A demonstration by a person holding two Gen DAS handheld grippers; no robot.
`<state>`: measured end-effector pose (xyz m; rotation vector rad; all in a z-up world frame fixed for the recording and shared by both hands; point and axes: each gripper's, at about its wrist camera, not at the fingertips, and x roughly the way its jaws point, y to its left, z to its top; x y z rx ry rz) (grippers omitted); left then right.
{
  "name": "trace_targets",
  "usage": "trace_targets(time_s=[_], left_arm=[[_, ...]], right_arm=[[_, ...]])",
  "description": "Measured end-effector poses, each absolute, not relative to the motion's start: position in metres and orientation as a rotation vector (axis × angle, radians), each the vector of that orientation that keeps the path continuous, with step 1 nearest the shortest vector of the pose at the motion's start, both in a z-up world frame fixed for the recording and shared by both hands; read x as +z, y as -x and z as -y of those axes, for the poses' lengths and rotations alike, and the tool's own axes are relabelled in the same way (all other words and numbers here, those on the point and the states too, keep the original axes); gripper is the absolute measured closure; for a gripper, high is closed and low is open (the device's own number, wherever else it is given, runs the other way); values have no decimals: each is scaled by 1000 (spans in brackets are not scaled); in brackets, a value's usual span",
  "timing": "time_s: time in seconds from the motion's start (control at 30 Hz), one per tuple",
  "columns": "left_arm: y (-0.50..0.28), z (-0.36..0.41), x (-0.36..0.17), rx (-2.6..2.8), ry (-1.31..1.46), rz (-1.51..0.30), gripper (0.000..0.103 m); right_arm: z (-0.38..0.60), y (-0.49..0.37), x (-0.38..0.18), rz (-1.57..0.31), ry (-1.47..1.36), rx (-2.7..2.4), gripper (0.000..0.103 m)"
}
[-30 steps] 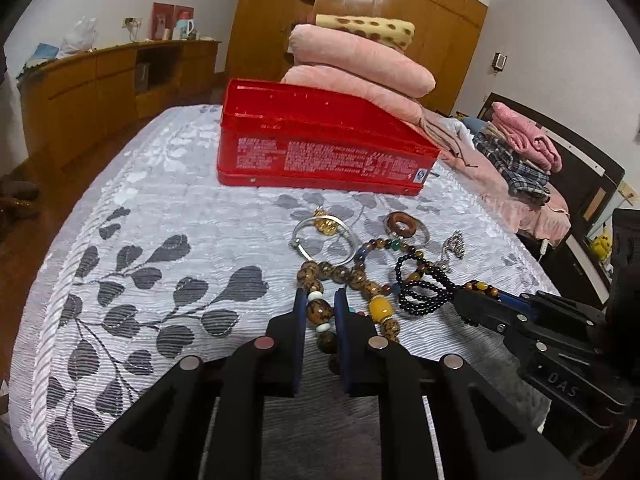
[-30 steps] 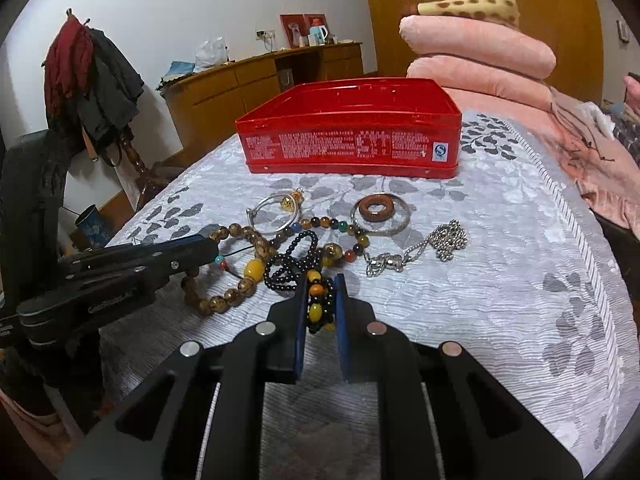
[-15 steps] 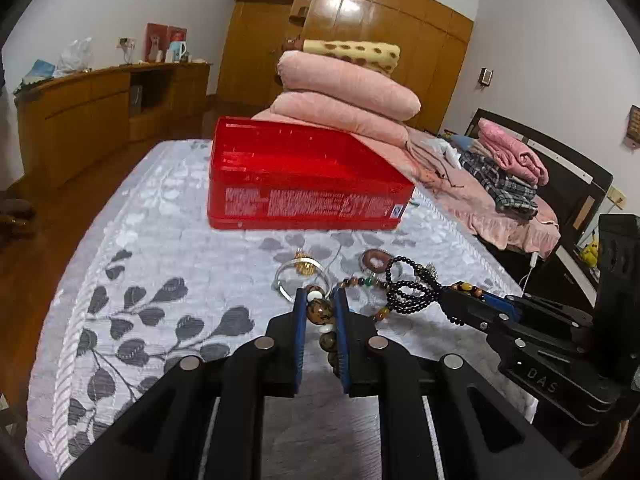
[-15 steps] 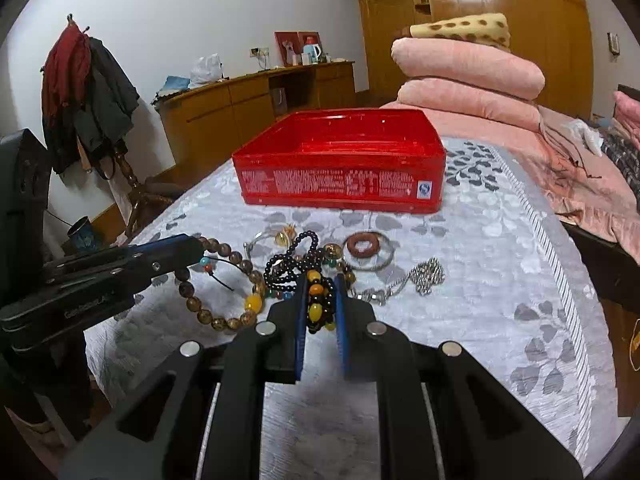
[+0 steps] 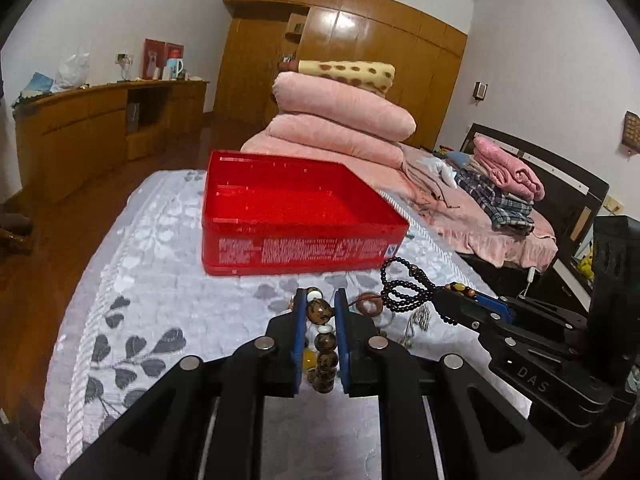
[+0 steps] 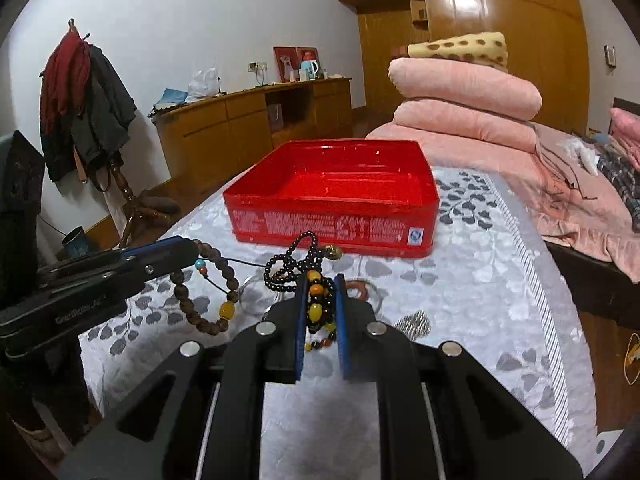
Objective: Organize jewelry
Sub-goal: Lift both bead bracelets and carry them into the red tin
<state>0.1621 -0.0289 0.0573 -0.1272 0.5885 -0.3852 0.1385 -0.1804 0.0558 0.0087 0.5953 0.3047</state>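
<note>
My left gripper (image 5: 319, 298) is shut on a brown bead bracelet (image 5: 320, 312) with white and yellow beads, which hangs above the bed; from the right wrist view the same bracelet (image 6: 218, 276) dangles from the left gripper (image 6: 188, 248). A black bead string (image 6: 294, 268) with orange and yellow beads is pinched in my shut right gripper (image 6: 320, 280), its loops lifted. That string (image 5: 404, 288) also shows in the left wrist view, hanging from the right gripper (image 5: 442, 300). An empty red tin (image 5: 296, 216) sits open just beyond both.
A brown ring pendant (image 5: 368, 306), a silver chain (image 6: 412, 322) and a silver bangle (image 6: 250, 288) lie on the grey leaf-patterned bedspread (image 5: 160, 280). Folded pink quilts (image 5: 340, 120) are stacked behind the tin. The bed's edge drops to the floor at left.
Both grippers have risen, lifting the brown bracelet and the black bead string off the bedspread. The remaining jewelry stays on the bed, now lower in view.
</note>
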Motion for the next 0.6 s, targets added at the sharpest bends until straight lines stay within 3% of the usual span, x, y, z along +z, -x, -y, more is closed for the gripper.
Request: trace_targets(time_s=[0.6], left_arm=[[-218, 26, 101, -385, 164, -471, 89]], right_arm=[[190, -199, 93, -523, -29, 304, 92]])
